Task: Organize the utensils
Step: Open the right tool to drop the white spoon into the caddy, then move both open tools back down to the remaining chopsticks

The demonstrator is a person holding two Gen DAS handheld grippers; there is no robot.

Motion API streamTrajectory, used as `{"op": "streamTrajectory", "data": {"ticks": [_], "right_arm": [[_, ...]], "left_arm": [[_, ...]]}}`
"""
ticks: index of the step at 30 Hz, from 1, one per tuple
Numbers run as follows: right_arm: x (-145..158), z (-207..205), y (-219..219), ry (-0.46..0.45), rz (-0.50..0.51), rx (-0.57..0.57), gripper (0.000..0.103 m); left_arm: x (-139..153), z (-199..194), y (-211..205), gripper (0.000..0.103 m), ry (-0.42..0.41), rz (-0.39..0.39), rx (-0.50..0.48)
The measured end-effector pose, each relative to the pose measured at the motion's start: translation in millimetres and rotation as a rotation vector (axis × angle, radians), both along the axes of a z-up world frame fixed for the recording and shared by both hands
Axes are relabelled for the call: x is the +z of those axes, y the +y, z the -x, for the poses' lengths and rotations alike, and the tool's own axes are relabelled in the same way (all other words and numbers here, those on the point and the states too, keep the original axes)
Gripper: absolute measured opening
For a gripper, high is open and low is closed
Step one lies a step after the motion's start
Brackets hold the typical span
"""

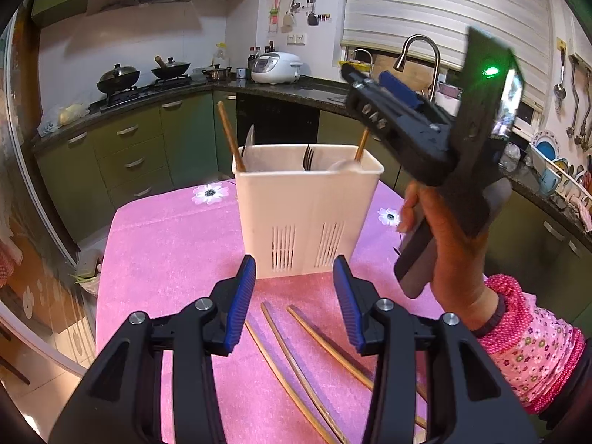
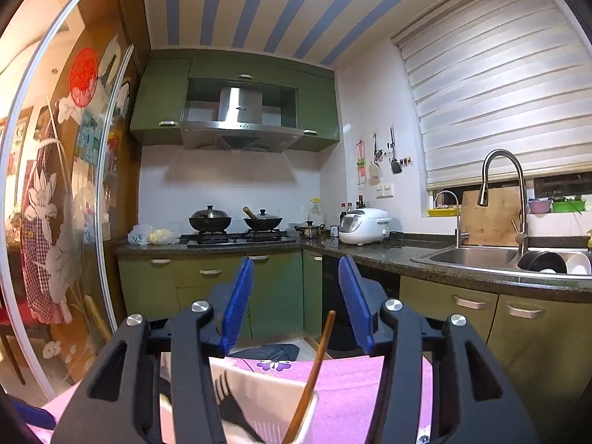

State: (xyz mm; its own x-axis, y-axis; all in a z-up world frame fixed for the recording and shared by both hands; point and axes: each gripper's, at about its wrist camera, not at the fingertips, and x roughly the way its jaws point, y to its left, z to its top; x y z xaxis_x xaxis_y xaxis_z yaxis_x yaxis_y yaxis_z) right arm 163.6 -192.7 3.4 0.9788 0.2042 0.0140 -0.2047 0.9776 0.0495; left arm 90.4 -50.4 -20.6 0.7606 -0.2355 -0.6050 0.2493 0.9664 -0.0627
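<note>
A white utensil holder (image 1: 307, 214) stands on the pink tablecloth (image 1: 177, 244). It holds a wooden chopstick at its left (image 1: 230, 137), a knife, a fork (image 1: 308, 157), a spoon and another chopstick at its right (image 1: 362, 144). Three wooden chopsticks (image 1: 296, 366) lie on the cloth under my left gripper (image 1: 294, 277), which is open and empty just in front of the holder. My right gripper (image 1: 364, 83) is raised above the holder's right side. In the right wrist view it (image 2: 296, 270) is open and empty, with the holder (image 2: 266, 396) and a chopstick (image 2: 314, 370) below it.
Green cabinets and a dark counter surround the table. A stove with two woks (image 2: 236, 222), a rice cooker (image 2: 364, 225) and a sink with a tall faucet (image 2: 503, 199) line the counter. A dish rack (image 1: 558, 174) stands at the right.
</note>
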Motion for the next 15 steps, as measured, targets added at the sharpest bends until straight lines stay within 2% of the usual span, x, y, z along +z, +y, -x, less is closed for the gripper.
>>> {"op": "streamTrajectory", "data": {"ticks": [4,7,9,12,15], "right_arm": [[9,33,-14,0.023,-0.025,0.018,0.05],[10,61,-27,0.108,-0.011,0.054,0.055],[4,80,-34,0.177,0.013,0.079,0.065],[-13,110,-46,0.264,0.048,0.104,0.074],[-34,140,-58,0.312,0.078,0.074,0.075]], "left_arm": [[-4,4,-2,0.042,0.021,-0.022,0.014],[-17,6,-1,0.042,0.068,-0.039,0.038],[-29,7,-1,0.042,0.102,-0.047,0.05],[-51,6,-1,0.042,0.157,-0.072,0.083],[-73,4,-2,0.042,0.216,-0.091,0.098]]}}
